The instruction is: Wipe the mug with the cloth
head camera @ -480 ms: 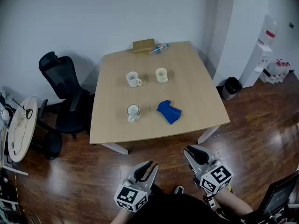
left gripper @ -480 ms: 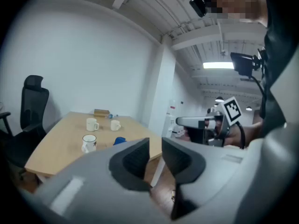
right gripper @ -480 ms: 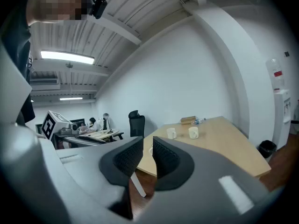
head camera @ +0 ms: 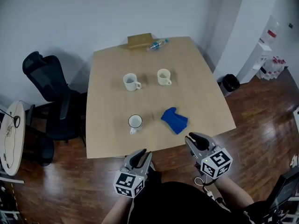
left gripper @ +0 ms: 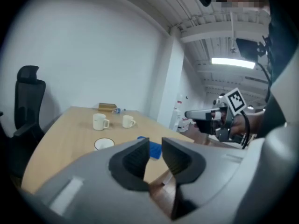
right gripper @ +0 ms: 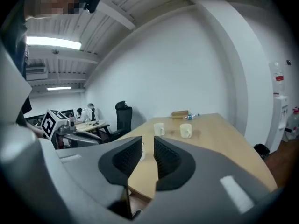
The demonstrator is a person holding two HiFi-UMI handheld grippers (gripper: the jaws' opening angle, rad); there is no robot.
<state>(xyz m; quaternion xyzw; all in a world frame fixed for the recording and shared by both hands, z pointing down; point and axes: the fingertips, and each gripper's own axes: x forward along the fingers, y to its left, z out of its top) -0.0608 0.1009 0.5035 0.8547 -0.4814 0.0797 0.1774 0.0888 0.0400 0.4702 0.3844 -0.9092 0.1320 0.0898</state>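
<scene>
Hovering by the table (head camera: 107,78) edge, our left gripper (head camera: 140,154) and right gripper (head camera: 194,137) each keep jaws barely parted; we grip and touch nothing.

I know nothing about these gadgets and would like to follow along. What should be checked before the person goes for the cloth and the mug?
1. Blue cloth lies free on the table: ok.
2. Nearest mug upright, left of the cloth and apart from it: ok.
3. Left tongs slightly open, nothing between them: ok.
4. Right tongs slightly open, nothing between them: ok.
5. Tongs at the cloth or mug: not ok, both hover at the table's near edge.
6. Dirt on the mug: cannot tell, too small.
</scene>
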